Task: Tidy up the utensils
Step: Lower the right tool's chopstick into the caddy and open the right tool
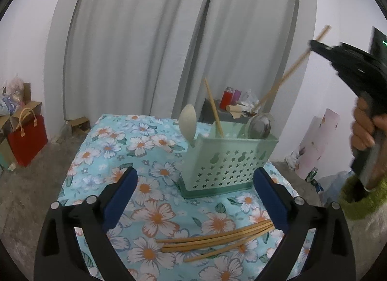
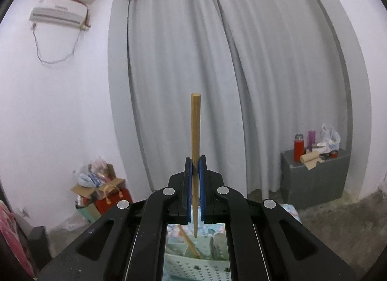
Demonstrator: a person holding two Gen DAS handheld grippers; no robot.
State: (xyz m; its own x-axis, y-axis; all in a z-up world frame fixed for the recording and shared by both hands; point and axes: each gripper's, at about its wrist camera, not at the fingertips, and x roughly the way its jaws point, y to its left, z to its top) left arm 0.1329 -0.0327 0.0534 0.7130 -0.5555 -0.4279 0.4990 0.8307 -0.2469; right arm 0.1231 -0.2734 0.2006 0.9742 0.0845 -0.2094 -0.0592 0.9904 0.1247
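Lying on the flowered cloth (image 1: 145,140) low in the left wrist view, a loose bundle of chopsticks (image 1: 215,239) stretches nearly straight across the picture, the long axes running left to right with the right ends a little higher and fanned slightly apart; one lower stick angles off more steeply. They sit between the blue pads of the left gripper (image 1: 196,198), whose jaws stand wide apart with nothing pressed between them, the right pad just beside the sticks' right ends. Beyond the bundle, in the middle of the cloth, stands the pale green holder (image 1: 225,162), perforated with small stars. At its left corner a pale spoon (image 1: 188,121) rises upright, bowl up. Next to it one chopstick in the holder (image 1: 214,109) leans with its top tipped to the left. At the holder's right end a metal ladle (image 1: 261,123) shows its bowl above the rim. Farther right and higher, the right gripper (image 1: 314,45) is clenched on a single held chopstick (image 1: 290,70), which slants from upper right down to lower left, its lower tip above the holder's right end. In the right wrist view that same stick (image 2: 195,135) stands nearly vertical between the closed blue pads, thick end up, thin end pointing down. A hand (image 1: 365,126) in a green sleeve (image 1: 358,198) grips the tool at the far right.
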